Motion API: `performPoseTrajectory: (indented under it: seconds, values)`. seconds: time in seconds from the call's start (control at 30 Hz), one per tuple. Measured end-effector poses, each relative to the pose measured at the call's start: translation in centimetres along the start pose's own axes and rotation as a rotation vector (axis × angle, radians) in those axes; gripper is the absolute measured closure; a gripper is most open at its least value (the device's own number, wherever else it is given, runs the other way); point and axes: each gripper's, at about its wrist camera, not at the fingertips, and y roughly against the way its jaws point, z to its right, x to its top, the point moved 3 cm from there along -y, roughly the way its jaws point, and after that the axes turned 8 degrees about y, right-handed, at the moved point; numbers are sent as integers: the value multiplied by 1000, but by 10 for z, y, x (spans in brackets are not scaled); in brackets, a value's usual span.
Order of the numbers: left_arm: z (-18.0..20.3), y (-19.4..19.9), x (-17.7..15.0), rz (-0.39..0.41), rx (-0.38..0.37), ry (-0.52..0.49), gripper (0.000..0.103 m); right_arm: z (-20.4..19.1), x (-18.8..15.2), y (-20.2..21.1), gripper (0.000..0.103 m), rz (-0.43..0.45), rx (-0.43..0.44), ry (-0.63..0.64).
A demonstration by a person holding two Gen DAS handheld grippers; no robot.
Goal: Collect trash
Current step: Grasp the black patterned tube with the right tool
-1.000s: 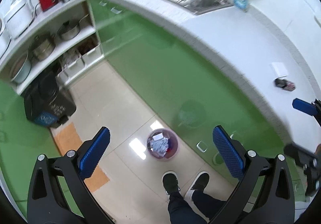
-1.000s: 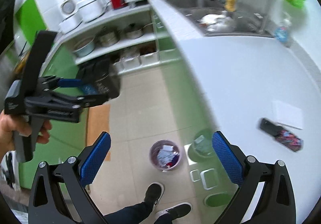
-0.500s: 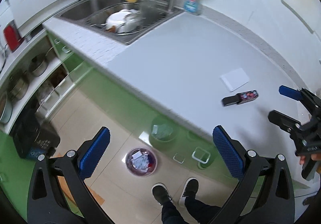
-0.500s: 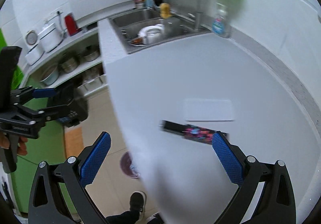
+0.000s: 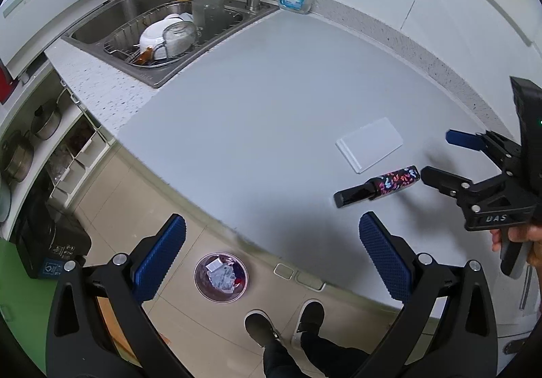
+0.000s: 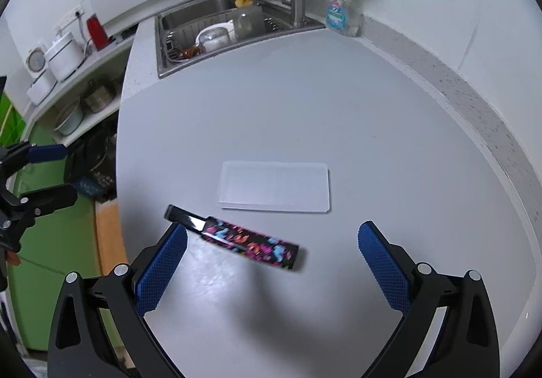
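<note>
Grey-white countertop [image 6: 305,113], kitchen. Sink [image 6: 216,28] w/ dishes at far left corner, soap bottle [image 6: 340,13] by back wall. Floor below front edge: purple bin [image 5: 221,277] holding paper scraps; green cabinet fronts.

Trash on counter: patterned black wrapper [image 6: 237,237], lying flat nr front edge; white flat card [image 6: 274,186] just behind it, apart.

R gripper [image 6: 271,262] spread wide, hovering over wrapper, which lies between the fingers, no contact. L gripper [image 5: 271,256] wide too, empty, over counter's front edge, wrapper ahead to its right.
</note>
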Motion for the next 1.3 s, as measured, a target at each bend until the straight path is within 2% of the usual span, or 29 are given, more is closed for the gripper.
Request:
performPoseTrajectory:
  seconds: [0.27, 0.33, 0.43, 0.5, 0.53, 0.97, 1.03, 1.17, 1.3]
  values:
    - [5, -15, 7, -23, 16, 23, 3, -6, -1, -28, 9, -50, 108, 216]
    - [4, -18, 8, -28, 20, 36, 3, -11, -3, -34, 23, -67, 142, 279]
    - [3, -21, 10, -30, 23, 51, 3, -21, -6, -44, 39, -113, 185, 386]
    - [3, -23, 11, -31, 27, 57, 3, -26, -10, -50, 47, -146, 206, 446]
    - [3, -23, 11, -31, 28, 61, 3, -28, -11, -52, 48, -154, 211, 466]
    - [-2, -25, 6, -35, 40, 96, 3, -34, -6, -57, 62, -180, 244, 594]
    - [-2, -24, 6, -32, 41, 97, 3, -35, -7, -57, 68, -184, 241, 611]
    - [-1, -24, 7, -31, 36, 99, 3, -35, -9, -55, 76, -198, 251, 604]
    - [2, -23, 7, -30, 28, 84, 3, -36, -11, -52, 79, -192, 260, 578]
